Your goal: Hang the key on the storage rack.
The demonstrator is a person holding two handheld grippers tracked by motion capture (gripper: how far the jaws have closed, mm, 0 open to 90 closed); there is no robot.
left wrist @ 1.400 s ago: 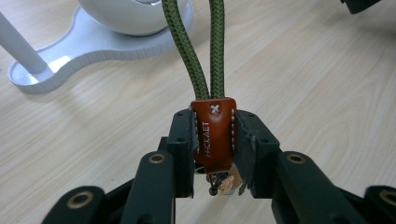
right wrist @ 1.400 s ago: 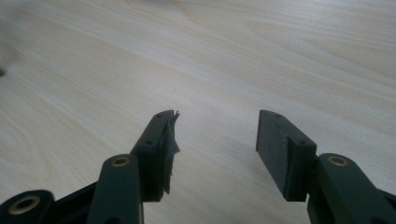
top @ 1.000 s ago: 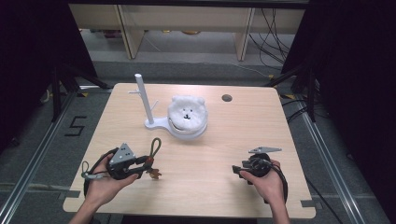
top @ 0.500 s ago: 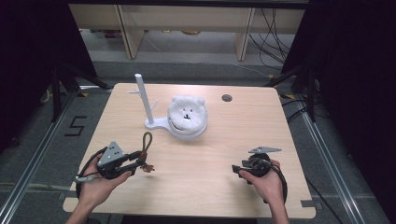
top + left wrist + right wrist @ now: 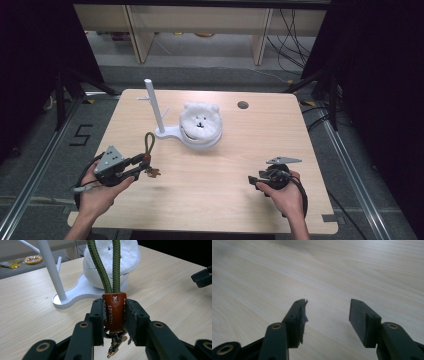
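High view puts the olive-green cord loop with a brown leather tab (image 5: 148,150) over the near left part of the pale wooden table (image 5: 210,200), pinched in the left gripper (image 5: 142,165). Left gripper view has that gripper's two black jaws closed on either side of the stitched leather tab (image 5: 114,312), the two strands of green cord (image 5: 105,267) rising upright out of it and a small metal clasp (image 5: 115,343) hanging below between the jaws, above the tabletop. The person's left hand (image 5: 97,192) grasps the gripper body, which carries a grey three-cornered plate (image 5: 110,159) on top.

Beyond the loop, toward the middle of the table, stands a white plastic stand with a flat rounded base and a thin upright post (image 5: 154,107); a short peg sticks out near the top of the post. Touching the base's right end sits a fluffy white bear-faced round object (image 5: 201,122) on a white dish.

Well apart, at the near right of the table, the right gripper (image 5: 255,181) is held low in the person's right hand (image 5: 282,195). Right gripper view shows its jaws spread with bare wood grain between them, nothing held. A small dark round hole (image 5: 243,105) lies in the far right part of the tabletop.
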